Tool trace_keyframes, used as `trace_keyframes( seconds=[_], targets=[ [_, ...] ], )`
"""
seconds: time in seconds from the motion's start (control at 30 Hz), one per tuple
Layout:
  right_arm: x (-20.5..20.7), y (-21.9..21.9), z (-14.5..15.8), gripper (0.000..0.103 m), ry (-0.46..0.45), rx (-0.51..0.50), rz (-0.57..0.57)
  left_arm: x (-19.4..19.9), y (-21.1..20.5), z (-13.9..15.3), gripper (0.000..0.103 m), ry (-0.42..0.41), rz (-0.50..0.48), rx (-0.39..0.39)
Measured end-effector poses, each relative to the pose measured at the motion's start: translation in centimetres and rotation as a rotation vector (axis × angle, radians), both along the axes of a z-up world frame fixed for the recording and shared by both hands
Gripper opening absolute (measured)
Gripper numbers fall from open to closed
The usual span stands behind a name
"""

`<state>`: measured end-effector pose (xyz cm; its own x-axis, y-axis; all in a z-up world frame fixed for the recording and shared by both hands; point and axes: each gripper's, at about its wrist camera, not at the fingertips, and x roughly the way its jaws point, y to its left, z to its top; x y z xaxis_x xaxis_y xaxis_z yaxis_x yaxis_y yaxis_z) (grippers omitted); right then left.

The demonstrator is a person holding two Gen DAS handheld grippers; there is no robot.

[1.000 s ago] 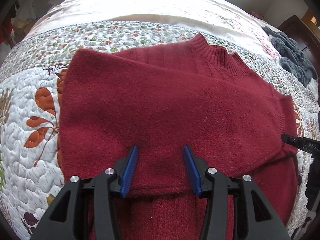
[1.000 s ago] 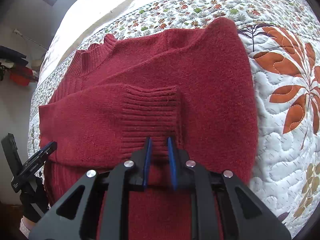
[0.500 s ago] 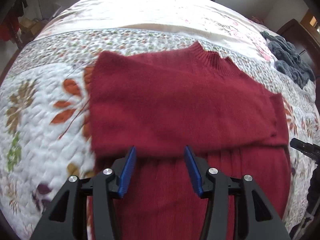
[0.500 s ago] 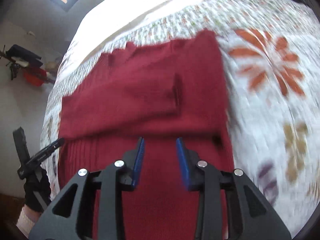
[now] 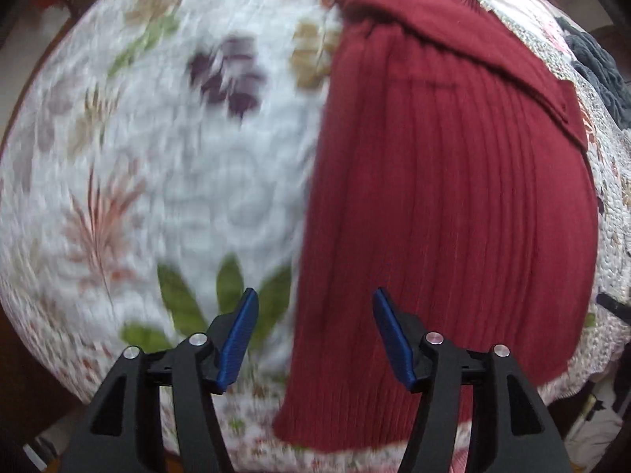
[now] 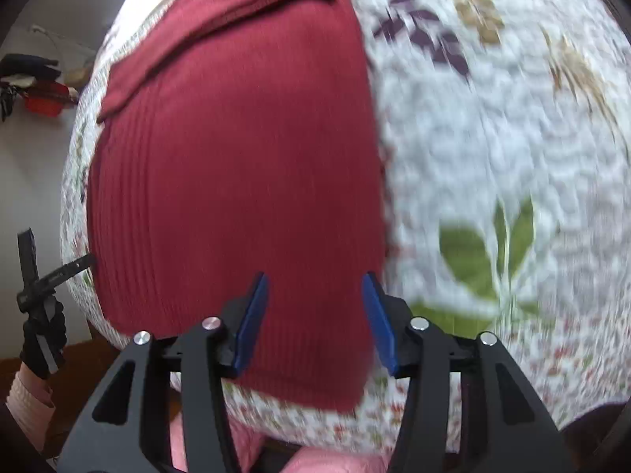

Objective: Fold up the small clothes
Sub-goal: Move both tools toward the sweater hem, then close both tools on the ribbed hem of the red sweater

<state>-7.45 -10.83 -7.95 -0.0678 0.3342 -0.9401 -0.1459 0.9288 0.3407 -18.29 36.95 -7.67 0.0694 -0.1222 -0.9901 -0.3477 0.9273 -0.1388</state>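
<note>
A dark red knitted sweater (image 5: pixel 453 205) lies flat on the flowered quilt, both sleeves folded across its chest at the far end. Its ribbed lower body and hem face me. My left gripper (image 5: pixel 315 335) hovers open over the sweater's lower left edge, with nothing between its blue pads. In the right wrist view the same sweater (image 6: pixel 236 157) fills the left half. My right gripper (image 6: pixel 315 323) is open above the sweater's lower right corner near the hem, holding nothing. Both views are motion-blurred.
The white quilt (image 5: pixel 157 177) with leaf prints covers the bed, and its near edge drops off just behind the hem. A grey garment (image 5: pixel 599 71) lies at the far right. The other gripper, held by a black-gloved hand (image 6: pixel 39 331), shows at the left.
Both grippers pulled back from the folded sleeves toward the hem and spread apart sideways. The right gripper let go of the sleeve cuff and opened wide. The left stayed open.
</note>
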Motion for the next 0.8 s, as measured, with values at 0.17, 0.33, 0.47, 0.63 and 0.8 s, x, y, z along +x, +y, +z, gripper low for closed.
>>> trace_keyframes(
  seconds=[0.17, 0.33, 0.47, 0.63, 0.8],
  targets=[
    [-2.0, -1.4, -1.4, 0.051, 0.063, -0.023, -0.024, -1.2, -0.7, -1.4, 0.061, 0.024, -0.003, -0.037],
    [-3.0, -1.8, -3.5, 0.051, 0.13, 0.021, -0.059, -1.2, -2.2, -2.6, 0.066, 0.036, -0.04, -0.014],
    [-3.4, -1.1, -4.4, 0.051, 0.152, 0.055, -0.045, -1.2, -4.2, -3.0, 0.065, 0.037, -0.045, -0.078],
    [-3.5, 0.2, -5.0, 0.052, 0.16, 0.101, -0.015, -1.3, -5.7, -3.1, 0.062, 0.019, -0.046, -0.129],
    [-2.7, -0.2, -5.8, 0.042, 0.174, 0.116, -0.042, -1.5, -4.3, -3.7, 0.041, 0.037, 0.027, -0.146]
  ],
)
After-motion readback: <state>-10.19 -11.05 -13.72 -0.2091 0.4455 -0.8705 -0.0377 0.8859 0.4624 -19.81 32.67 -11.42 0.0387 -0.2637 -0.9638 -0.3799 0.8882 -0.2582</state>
